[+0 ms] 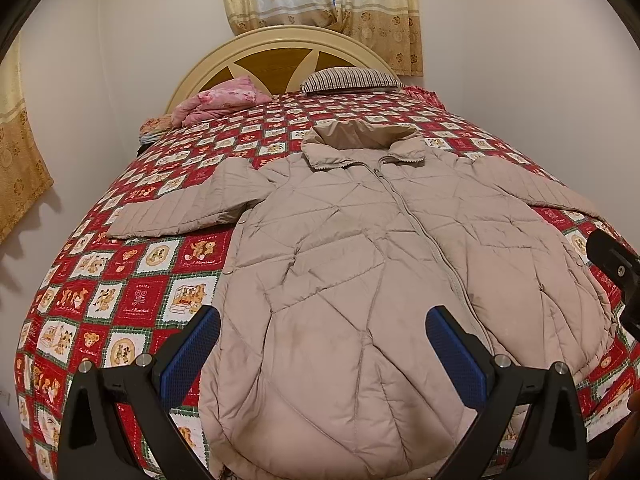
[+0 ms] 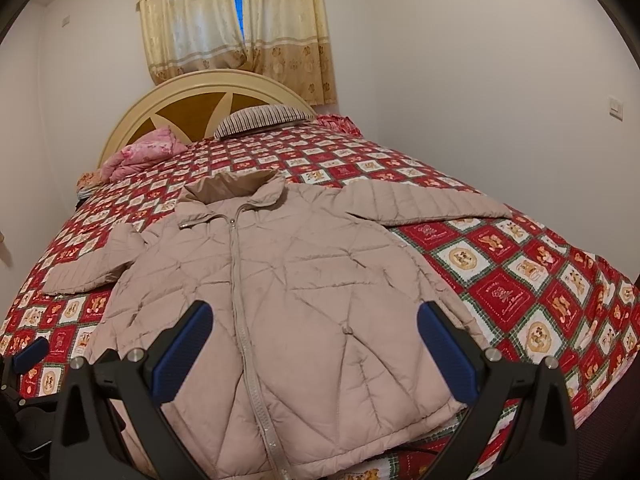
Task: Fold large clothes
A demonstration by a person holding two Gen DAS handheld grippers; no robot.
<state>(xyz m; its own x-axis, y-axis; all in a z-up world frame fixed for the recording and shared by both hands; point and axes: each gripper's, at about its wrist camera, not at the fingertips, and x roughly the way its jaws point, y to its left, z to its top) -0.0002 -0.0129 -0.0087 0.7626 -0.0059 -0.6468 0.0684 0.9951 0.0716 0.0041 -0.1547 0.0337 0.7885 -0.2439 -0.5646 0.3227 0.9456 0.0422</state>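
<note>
A beige quilted jacket (image 1: 360,260) lies flat and zipped on the bed, front up, both sleeves spread out, hood toward the headboard. It also shows in the right wrist view (image 2: 288,292). My left gripper (image 1: 322,320) is open and empty above the jacket's lower left part. My right gripper (image 2: 316,316) is open and empty above the jacket's lower right part. The right gripper's body shows at the right edge of the left wrist view (image 1: 616,264). A blue pad of the left gripper shows at the left edge of the right wrist view (image 2: 30,354).
The bed has a red checked bear-print cover (image 1: 132,280), also seen in the right wrist view (image 2: 520,280). A pink pillow (image 1: 224,102) and a striped pillow (image 1: 348,79) lie by the cream headboard (image 1: 280,40). Walls stand close on both sides; curtains (image 2: 240,40) hang behind.
</note>
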